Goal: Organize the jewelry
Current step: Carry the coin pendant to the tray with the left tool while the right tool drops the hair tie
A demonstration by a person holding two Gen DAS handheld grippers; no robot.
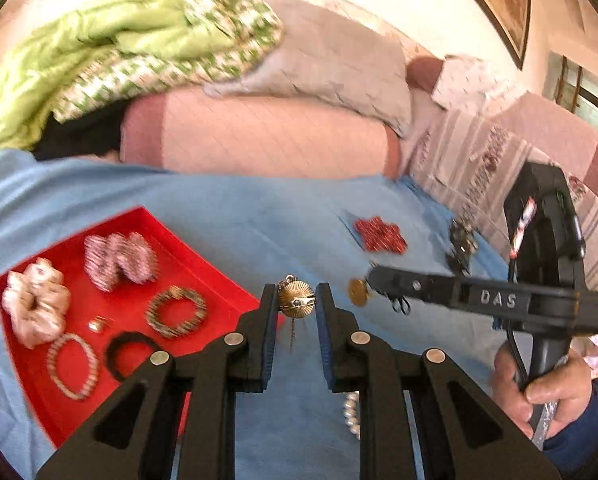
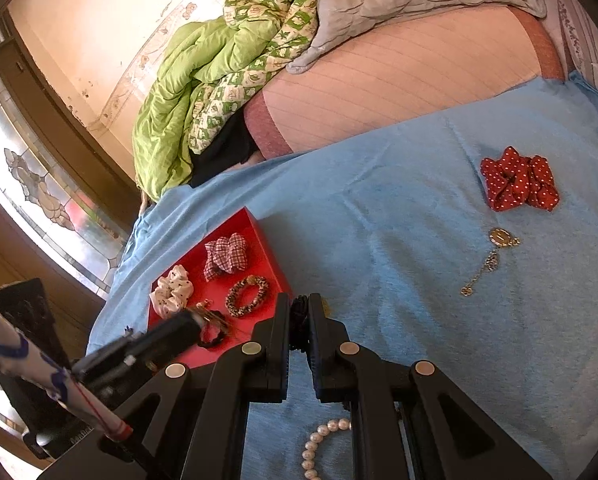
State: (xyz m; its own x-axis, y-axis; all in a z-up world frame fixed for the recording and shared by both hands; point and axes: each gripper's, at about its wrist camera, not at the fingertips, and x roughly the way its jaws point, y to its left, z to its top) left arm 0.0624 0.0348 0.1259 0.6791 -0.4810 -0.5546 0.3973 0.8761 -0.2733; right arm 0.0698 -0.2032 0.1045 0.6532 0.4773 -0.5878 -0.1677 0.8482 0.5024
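Observation:
My left gripper (image 1: 297, 304) holds a round gold pendant (image 1: 297, 299) between its fingers, with a thin chain hanging below, just right of the red tray (image 1: 203, 276). The tray holds scrunchies, bracelets and a small gold piece. My right gripper (image 2: 299, 320) is shut on a dark hair tie (image 2: 298, 322) beside the tray's near corner (image 2: 277, 256); in the left wrist view its tip (image 1: 373, 280) shows a gold disc (image 1: 358, 292) beside it. A red dotted scrunchie (image 2: 519, 178), a gold chain with locket (image 2: 491, 256) and a pearl bracelet (image 2: 319, 448) lie on the blue cloth.
The blue cloth (image 2: 419, 320) covers a bed. A pink pillow (image 2: 399, 76), green quilt (image 2: 203, 92) and grey blanket lie behind. A dark beaded piece (image 1: 461, 244) lies near the cloth's right edge. A window is at left in the right wrist view.

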